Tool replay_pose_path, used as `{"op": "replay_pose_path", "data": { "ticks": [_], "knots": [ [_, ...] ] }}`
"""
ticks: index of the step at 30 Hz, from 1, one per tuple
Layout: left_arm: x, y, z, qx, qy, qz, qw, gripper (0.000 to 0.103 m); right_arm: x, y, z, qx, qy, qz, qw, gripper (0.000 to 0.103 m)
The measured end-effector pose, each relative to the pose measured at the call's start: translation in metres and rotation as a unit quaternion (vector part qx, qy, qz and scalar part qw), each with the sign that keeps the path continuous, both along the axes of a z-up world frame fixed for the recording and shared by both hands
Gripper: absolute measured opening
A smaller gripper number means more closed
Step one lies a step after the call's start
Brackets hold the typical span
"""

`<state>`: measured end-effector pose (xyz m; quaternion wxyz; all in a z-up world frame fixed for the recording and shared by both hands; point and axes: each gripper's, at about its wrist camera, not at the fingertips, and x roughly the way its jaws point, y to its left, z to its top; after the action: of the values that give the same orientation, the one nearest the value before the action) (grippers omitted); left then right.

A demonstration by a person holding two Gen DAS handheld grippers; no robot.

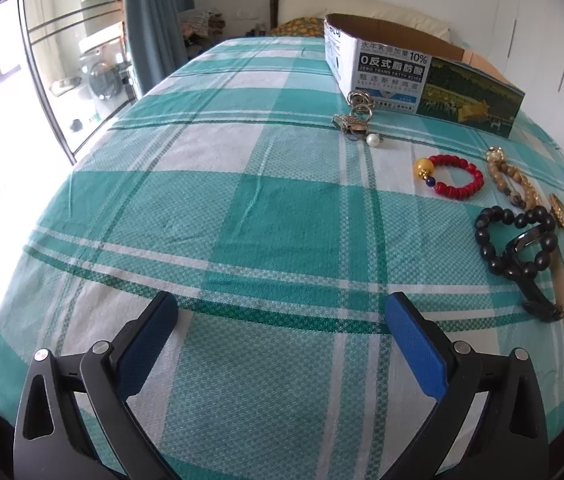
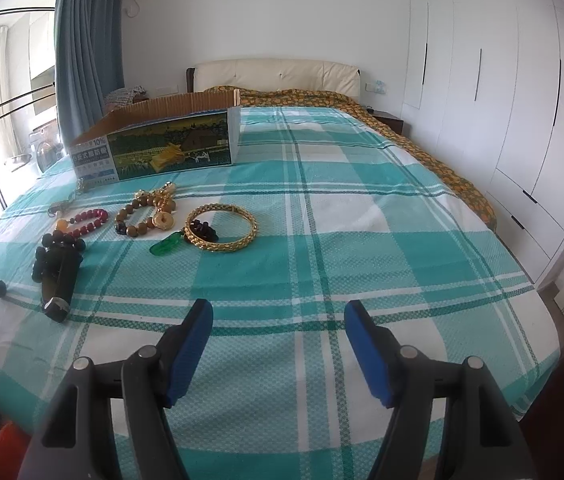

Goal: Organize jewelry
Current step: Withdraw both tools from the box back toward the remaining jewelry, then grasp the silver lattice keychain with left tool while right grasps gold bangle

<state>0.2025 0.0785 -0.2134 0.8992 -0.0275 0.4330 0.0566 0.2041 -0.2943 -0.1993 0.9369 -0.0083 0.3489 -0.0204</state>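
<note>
Two hand-held grippers hover over a bed with a green and white checked sheet; the left gripper has its blue pads wide apart with nothing between them; the right gripper is likewise spread open and empty.

All the jewelry lies loose on the sheet, ahead of both grippers; none of it appears to be put away yet, so the tidying seems barely begun. Ahead and to the right of the left gripper lie a black bead bracelet overlapping a watch, a red bead bracelet, a brown bead bracelet, and further off a pearl ring beside a metal keyring charm. Ahead and to the left of the right gripper lie a gold bangle and a green pendant.

Beyond them stands an open cardboard box, probably the destination; its inside is hidden.
</note>
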Motion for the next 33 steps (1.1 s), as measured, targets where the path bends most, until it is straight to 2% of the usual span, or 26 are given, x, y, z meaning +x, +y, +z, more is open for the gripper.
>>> {"op": "replay_pose_path", "data": {
  "ticks": [7,15,18,22,28,33],
  "knots": [
    [0.001,0.0,0.003,-0.009,0.015,-0.015,0.9997,0.103,0.0,0.0,-0.001,0.009,0.006,0.002,1.0,0.07],
    [0.017,0.009,0.013,-0.042,0.011,-0.012,0.999,0.102,-0.004,0.032,0.0,0.025,0.012,0.086,0.996,0.07],
    [0.035,0.007,0.025,-0.049,0.004,-0.027,0.9984,0.102,-0.005,0.04,-0.001,0.024,0.013,0.097,0.995,0.07],
    [0.071,-0.002,0.039,-0.039,-0.006,-0.056,0.9977,0.102,-0.006,0.041,-0.001,0.027,0.014,0.096,0.995,0.07],
    [0.133,-0.013,0.035,-0.049,0.01,-0.076,0.9959,0.101,-0.011,0.038,0.0,0.024,0.013,0.089,0.996,0.07],
    [0.163,-0.017,0.015,-0.023,0.036,-0.066,0.9969,0.087,-0.013,0.038,-0.001,0.022,0.013,0.09,0.996,0.07]
  ]
}}
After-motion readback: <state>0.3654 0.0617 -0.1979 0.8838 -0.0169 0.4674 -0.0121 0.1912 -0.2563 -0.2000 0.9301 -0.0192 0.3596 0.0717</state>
